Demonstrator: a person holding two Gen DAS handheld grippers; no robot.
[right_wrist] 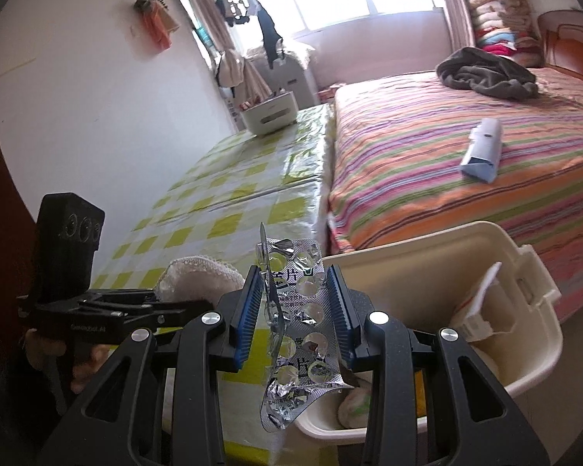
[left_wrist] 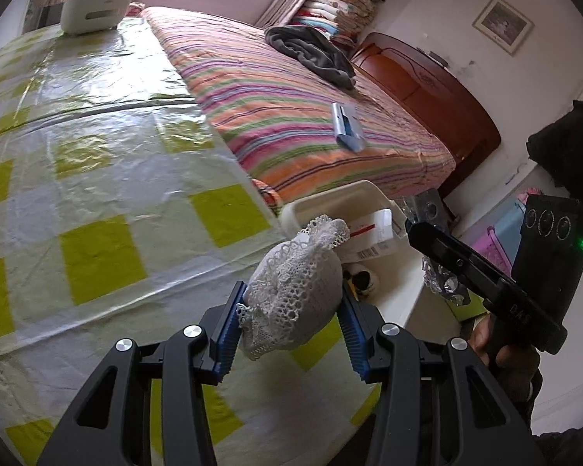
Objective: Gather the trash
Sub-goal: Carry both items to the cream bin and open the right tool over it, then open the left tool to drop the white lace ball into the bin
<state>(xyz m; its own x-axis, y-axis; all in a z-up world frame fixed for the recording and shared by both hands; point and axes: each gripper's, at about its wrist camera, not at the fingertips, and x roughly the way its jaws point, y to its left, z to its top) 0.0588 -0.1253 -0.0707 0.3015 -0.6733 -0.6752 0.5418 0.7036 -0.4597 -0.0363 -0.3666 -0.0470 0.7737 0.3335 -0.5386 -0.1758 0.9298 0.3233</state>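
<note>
Left gripper (left_wrist: 291,306): we see its blue ribbed pads pinching a white lace-net pouch (left_wrist: 291,291), pads pressed on both sides. The pouch's frilled mouth points up and away from the camera. It hangs above the table edge, over the green-and-white checked plastic tablecloth (left_wrist: 97,155), near the bin.

Right gripper (right_wrist: 297,310): its jaws grip an emptied silver blister pack (right_wrist: 299,330), with a second clear blister sheet (right_wrist: 270,291) against its left pad. The pack stands roughly upright, its torn foil end hanging below the pads, just beside the near-left corner of the bin.

Cream plastic bin (right_wrist: 486,240): it sits between table and bed, open-topped. We see a white carton with red print (right_wrist: 478,310) and some pale crumpled scraps inside; in the left wrist view the same bin (left_wrist: 349,190) shows a barcode label within.

Each gripper appears in the other's camera: the right gripper (left_wrist: 447,248) to the right of the pouch, a hand (left_wrist: 497,341) on its handle.

Beyond: striped bedspread (right_wrist: 447,163) with a blue folded box (right_wrist: 482,151) and a grey garment (right_wrist: 486,73). A white appliance (right_wrist: 268,116) sits at the table's far end.
</note>
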